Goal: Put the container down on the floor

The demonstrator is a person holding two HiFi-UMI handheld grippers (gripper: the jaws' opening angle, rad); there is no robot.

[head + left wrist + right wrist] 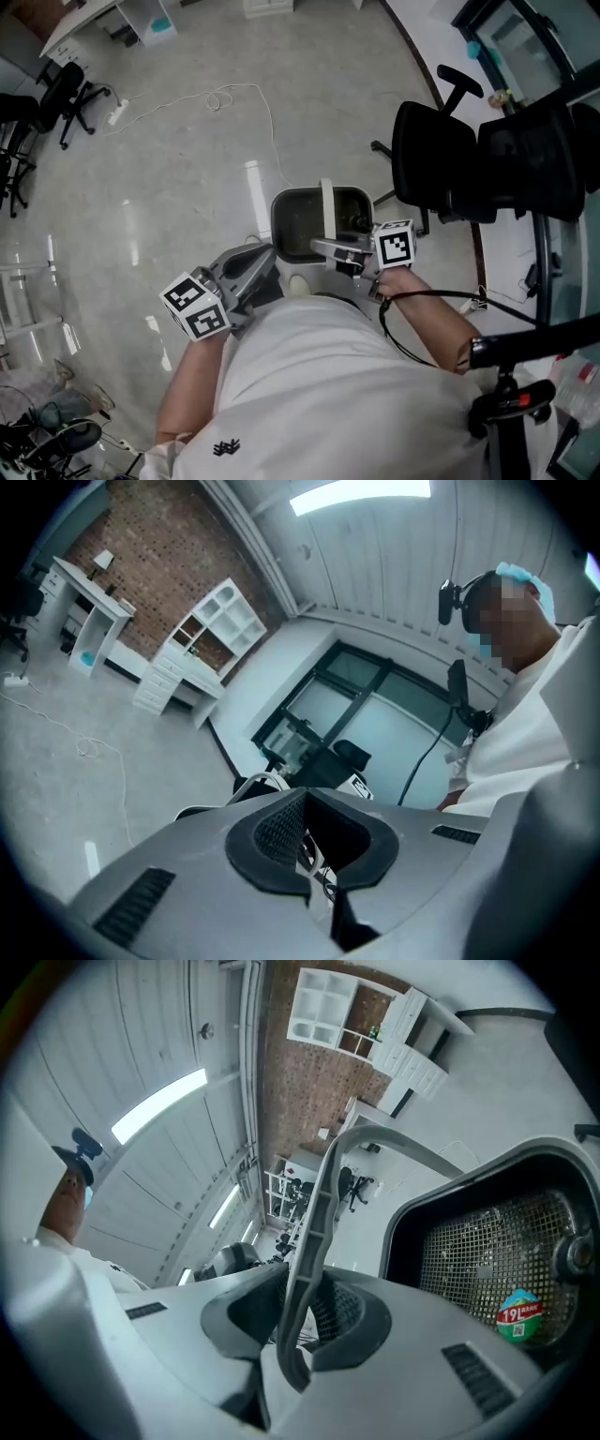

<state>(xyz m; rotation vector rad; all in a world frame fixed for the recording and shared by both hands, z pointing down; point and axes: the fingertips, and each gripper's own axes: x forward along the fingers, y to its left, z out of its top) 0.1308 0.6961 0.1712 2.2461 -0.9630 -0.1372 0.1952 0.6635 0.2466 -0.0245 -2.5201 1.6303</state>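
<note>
Dark grey container (pixel 300 220) clasped by its pale handle (pixel 326 208) in the right gripper (pixel 305 1321), low over a pale stone floor (pixel 187 159).

Seen from above, directly ahead of a person in a white top: open mouth up, handle raised upright across the middle, black office chair (pixel 441 169) just to the right, loose white cable (pixel 234 94) well beyond. Right jaws drawn narrow, pads pressed on either side of the handle strip; mesh lining and a round sticker (pixel 518 1316) visible on the container's inner wall. Close beside the container's left rim, the left gripper (pixel 255 267), jaws only a slit apart, nothing between them. Not clear whether the base touches the floor.
</note>
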